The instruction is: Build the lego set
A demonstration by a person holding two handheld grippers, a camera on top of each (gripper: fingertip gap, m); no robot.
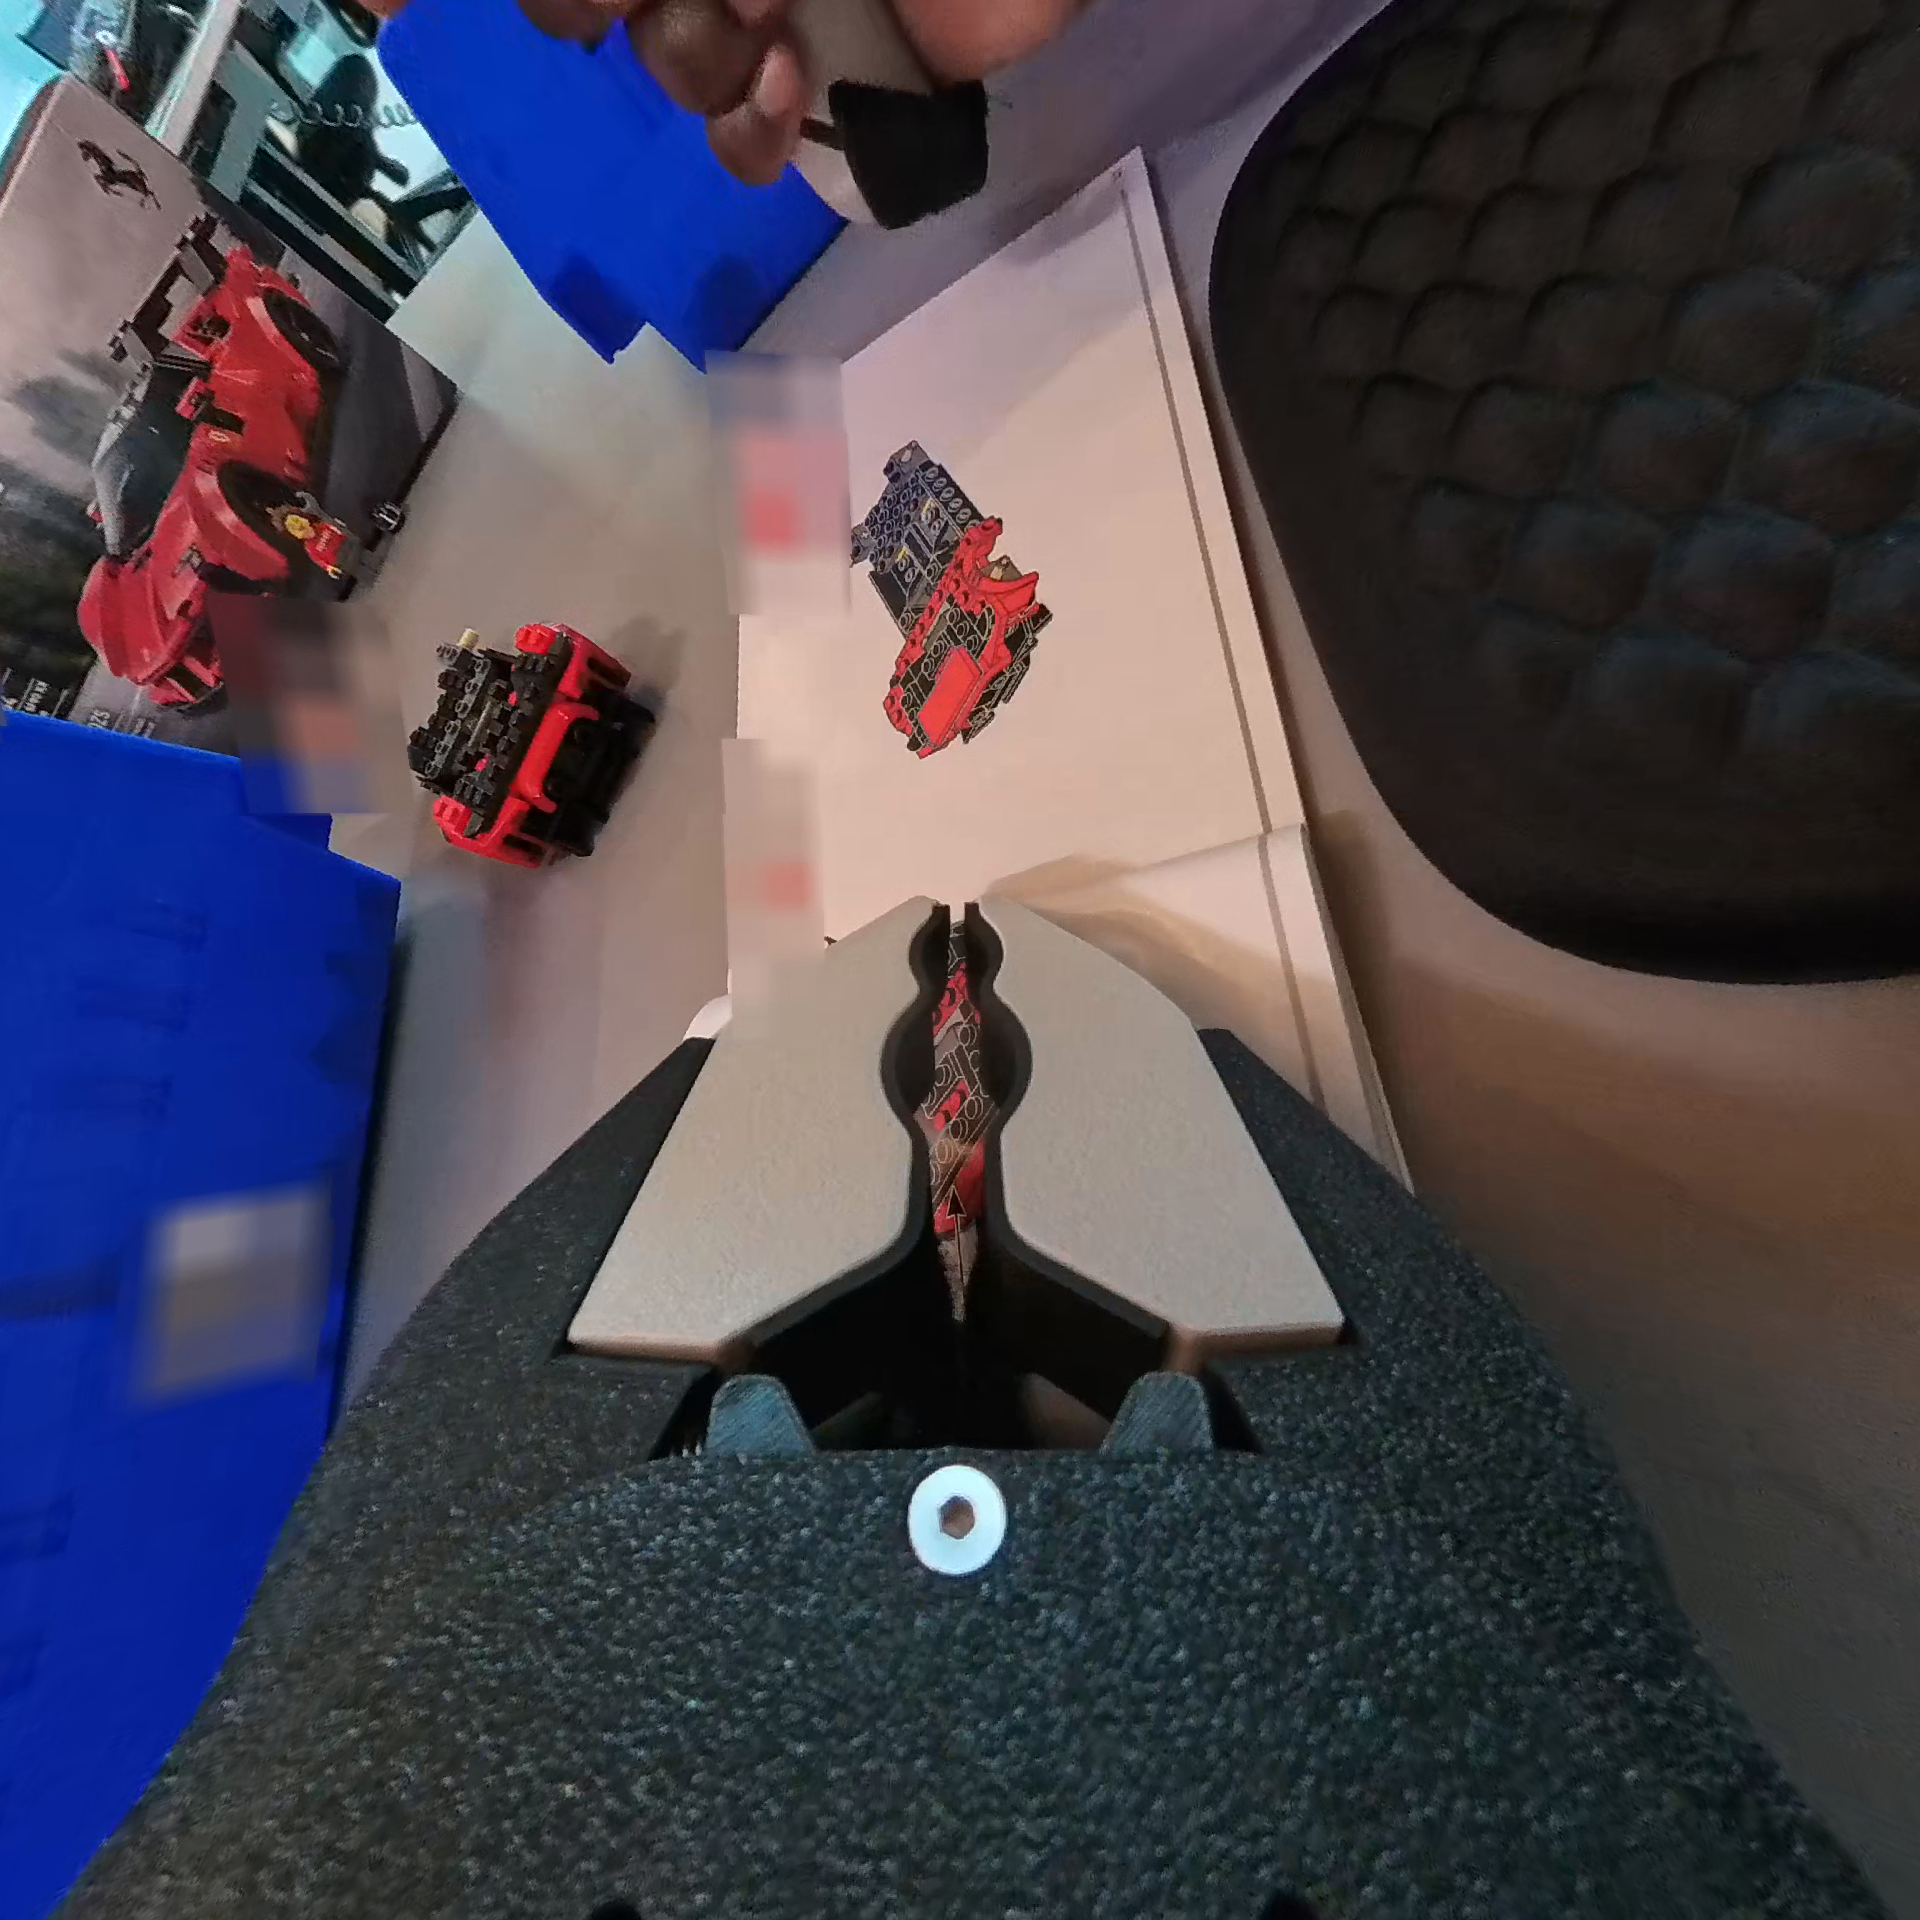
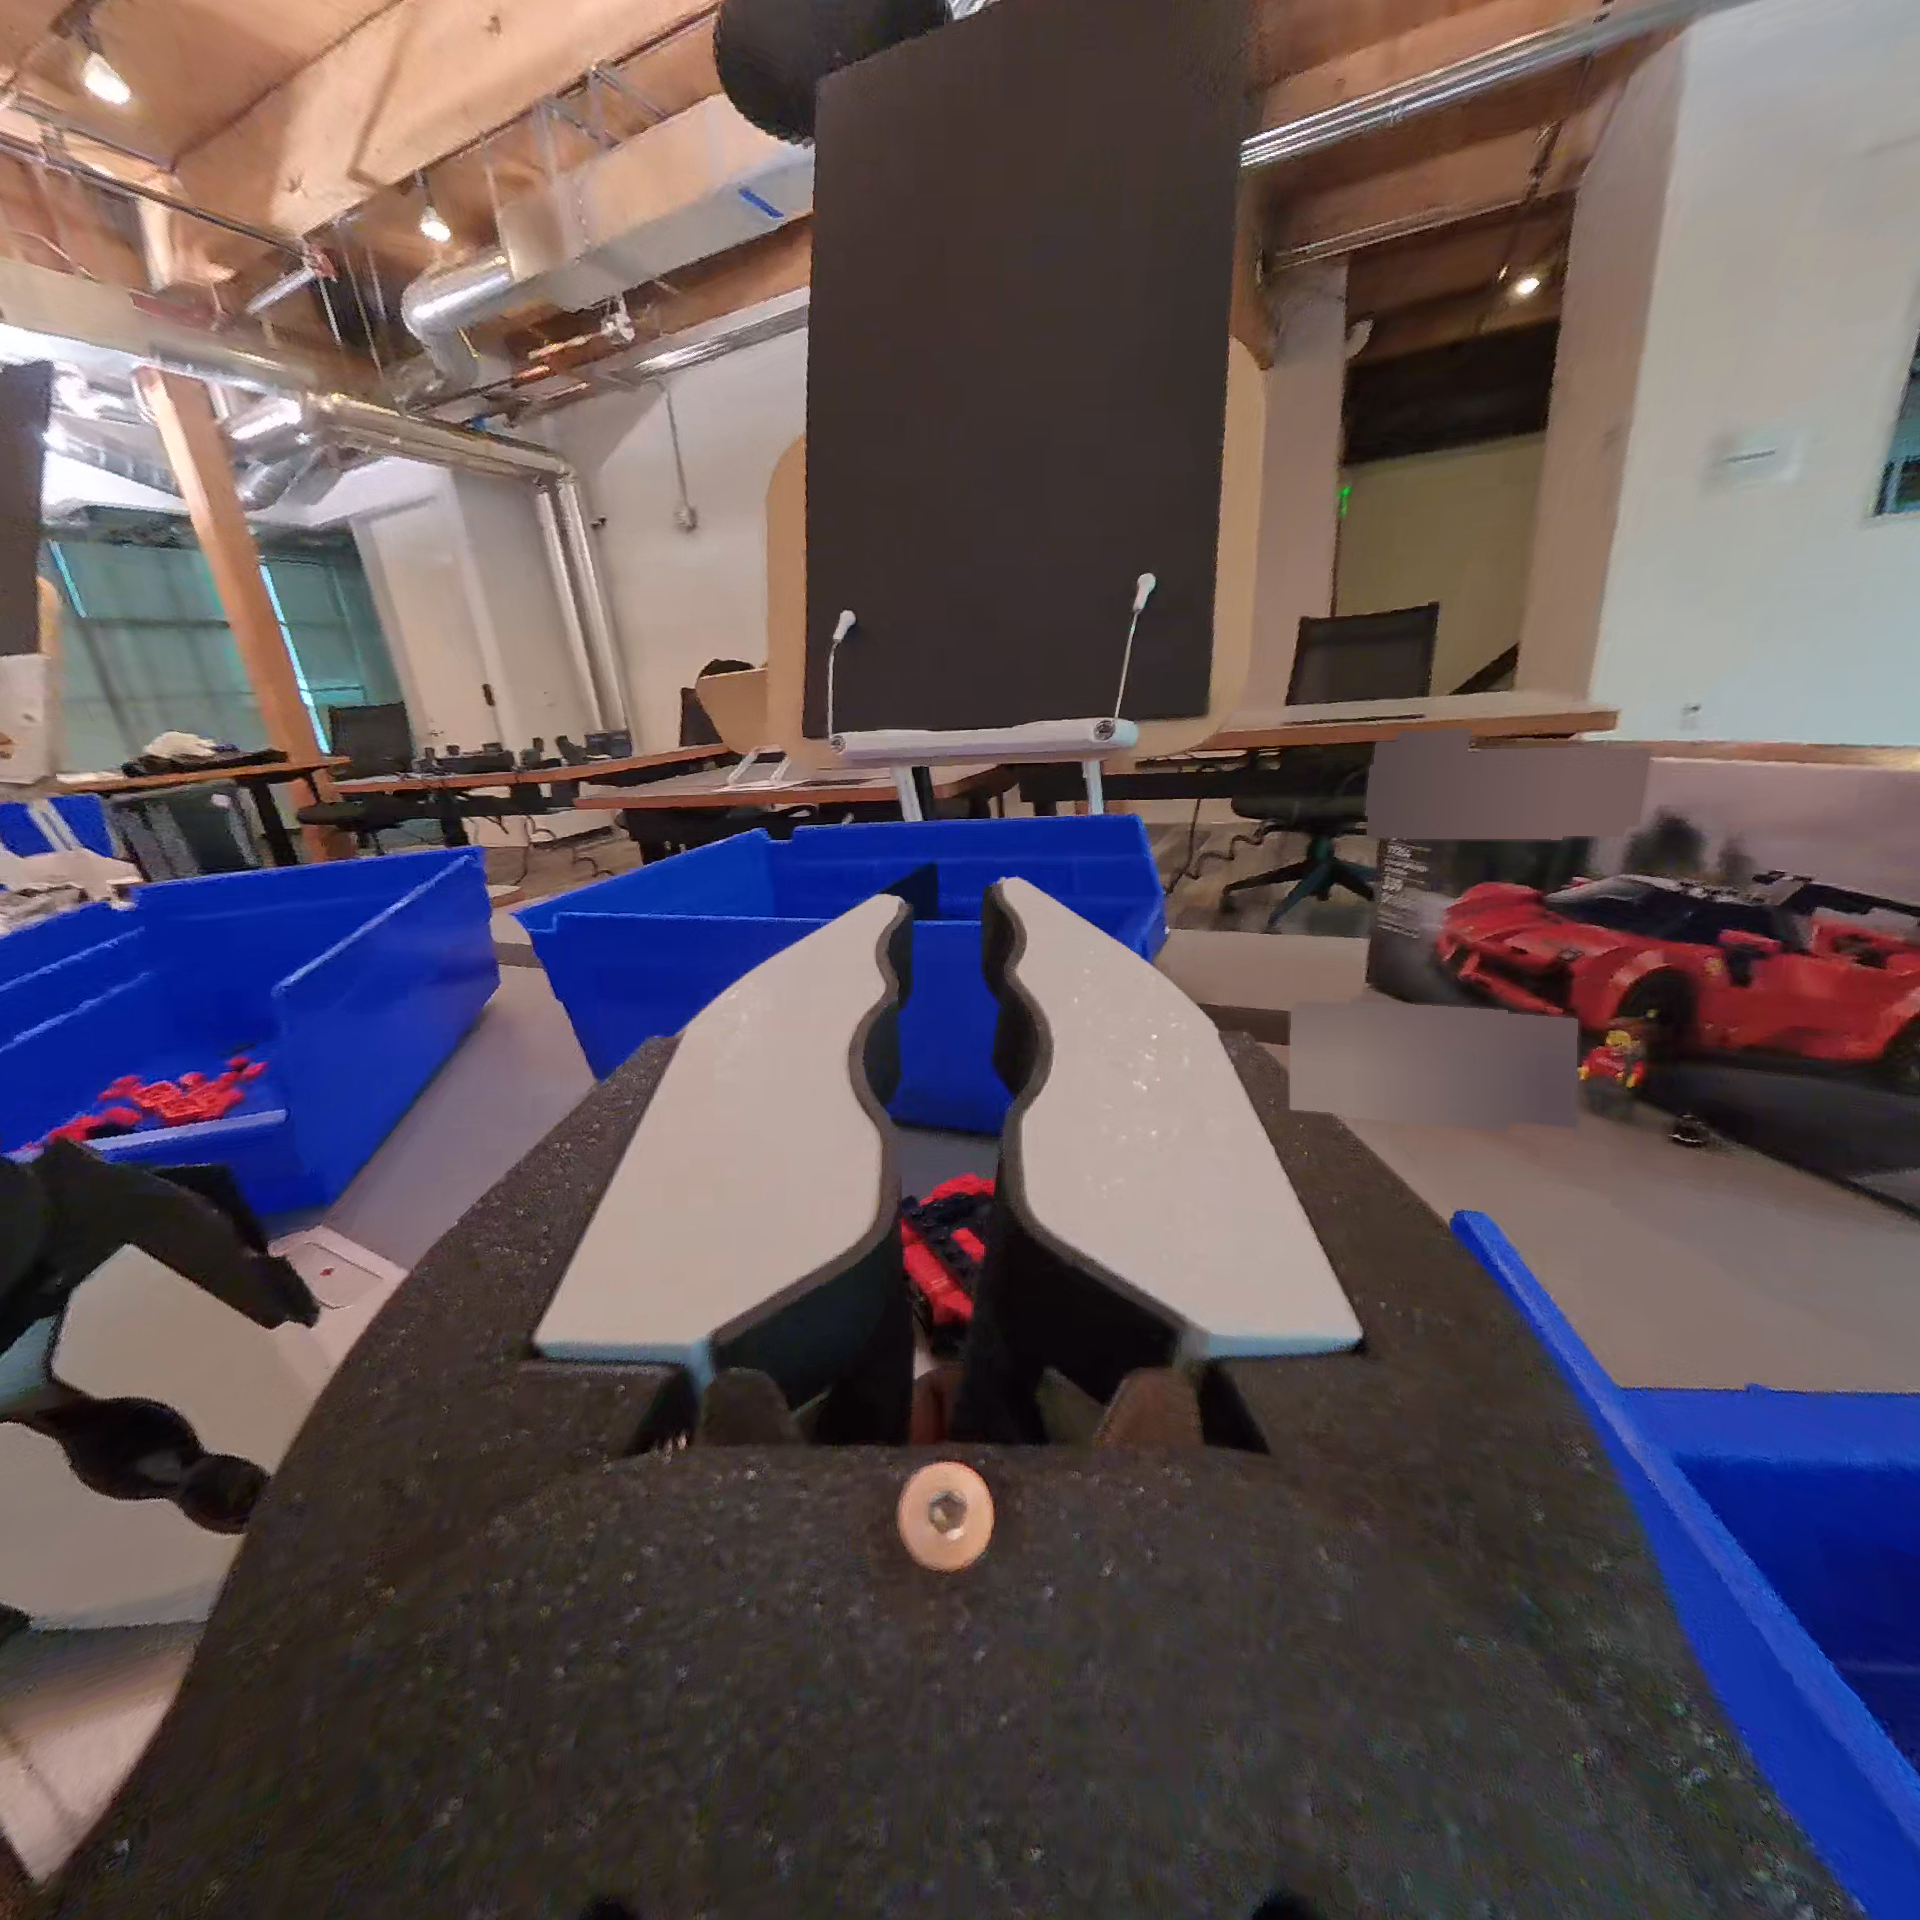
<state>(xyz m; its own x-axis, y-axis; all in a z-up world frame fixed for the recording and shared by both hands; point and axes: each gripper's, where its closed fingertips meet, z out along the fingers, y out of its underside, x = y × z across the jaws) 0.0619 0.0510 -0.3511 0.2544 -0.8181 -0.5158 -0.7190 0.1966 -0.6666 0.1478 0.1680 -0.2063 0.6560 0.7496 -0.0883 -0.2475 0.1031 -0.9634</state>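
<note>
Step judged as fetching next brick: left gripper nearly closed and empty over instruction booklet, right gripper narrowly parted, empty, above half-built red-black car on surface; check booklet picture, then reach left blue bin holding red pieces.

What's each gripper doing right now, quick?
Left gripper: shut, nothing held, over the instruction booklet.
Right gripper: open, empty, above the partly built red car.

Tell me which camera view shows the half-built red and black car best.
The left wrist view: the half-built car stands whole on the table beside the instruction booklet. The right wrist view shows only a sliver between the right gripper fingers.
</note>
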